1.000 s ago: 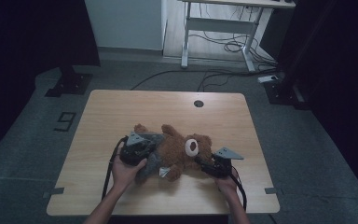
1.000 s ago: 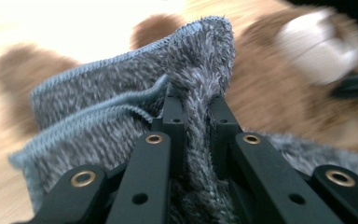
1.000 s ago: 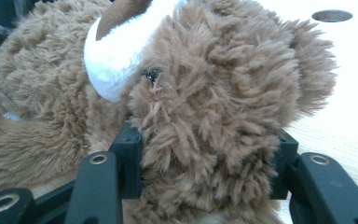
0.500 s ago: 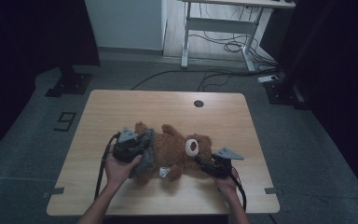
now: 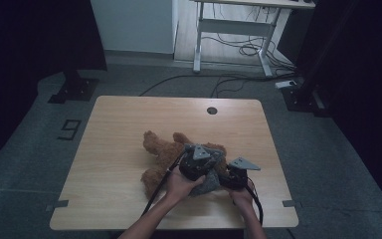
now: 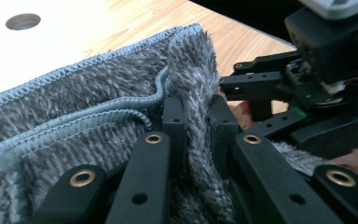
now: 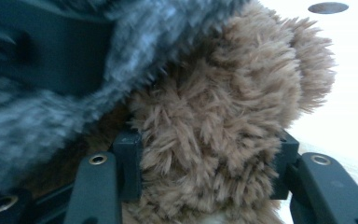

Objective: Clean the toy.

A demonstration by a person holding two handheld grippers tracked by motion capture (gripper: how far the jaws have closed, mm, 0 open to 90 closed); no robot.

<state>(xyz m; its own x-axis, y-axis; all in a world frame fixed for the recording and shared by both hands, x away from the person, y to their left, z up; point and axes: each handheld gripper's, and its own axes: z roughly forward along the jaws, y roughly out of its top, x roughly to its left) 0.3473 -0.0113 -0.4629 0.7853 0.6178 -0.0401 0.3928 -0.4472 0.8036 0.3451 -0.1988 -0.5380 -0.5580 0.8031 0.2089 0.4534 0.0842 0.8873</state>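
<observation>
A brown teddy bear [image 5: 166,157] lies on the wooden bench [image 5: 119,124], towards the person's edge and a little right of the middle, with its legs pointing left and away. Over its head end lies a grey fluffy cloth [image 5: 208,181] with a stitched hem.

The left hand-held gripper [image 6: 196,123] is clamped on a fold of that cloth: in the left gripper view the grey pile stands pinched between the two black jaws, which are almost together. In the high view it sits above the bear's upper body, just beside the other tool.

The right hand-held gripper [image 7: 209,168] is clamped on the bear's head, its jaws pressed into the brown fur on either side (one round ear sticks out past them at the upper right). The cloth hangs over the head from the upper left of the right gripper view.

A round hole [image 5: 212,110] sits in the bench near its far edge.
</observation>
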